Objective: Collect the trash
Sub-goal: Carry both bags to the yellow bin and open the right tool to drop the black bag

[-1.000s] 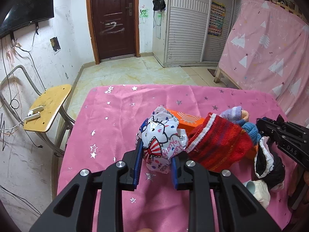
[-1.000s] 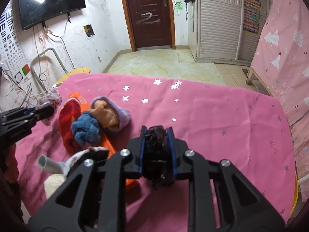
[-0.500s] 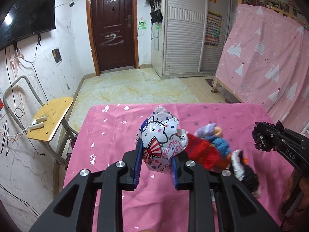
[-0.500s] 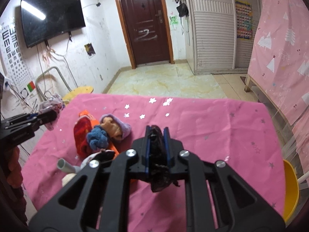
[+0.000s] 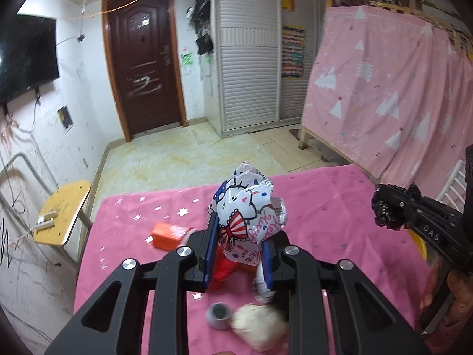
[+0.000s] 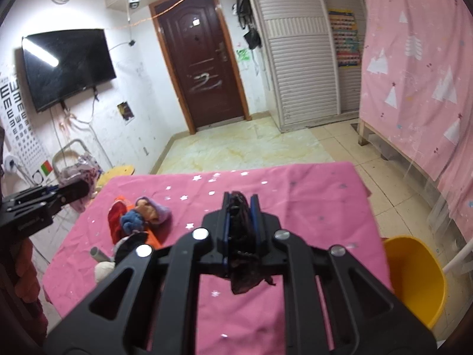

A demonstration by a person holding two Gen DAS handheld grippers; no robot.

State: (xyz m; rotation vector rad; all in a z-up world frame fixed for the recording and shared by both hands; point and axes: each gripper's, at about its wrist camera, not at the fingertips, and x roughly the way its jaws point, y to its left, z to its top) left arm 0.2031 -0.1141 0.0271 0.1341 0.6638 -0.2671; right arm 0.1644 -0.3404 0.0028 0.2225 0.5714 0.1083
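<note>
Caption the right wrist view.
Right claw shut on black crumpled trash above pink table, yellow bin beside.

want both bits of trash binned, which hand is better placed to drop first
Right, probably. The right gripper, shut on a black scrap, has the yellow bin just beside it. The left gripper holds its wrapper farther off.

Bright ceiling light, fisheye warp, dark corners, maybe motion blur

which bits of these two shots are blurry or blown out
Left wrist view: orange box and pale lump on the pink table smear with motion blur; the cartoon bag stays sharp. Right wrist view: ceiling light glares top centre and reflects off the tv; fisheye bends the wardrobe.
</note>
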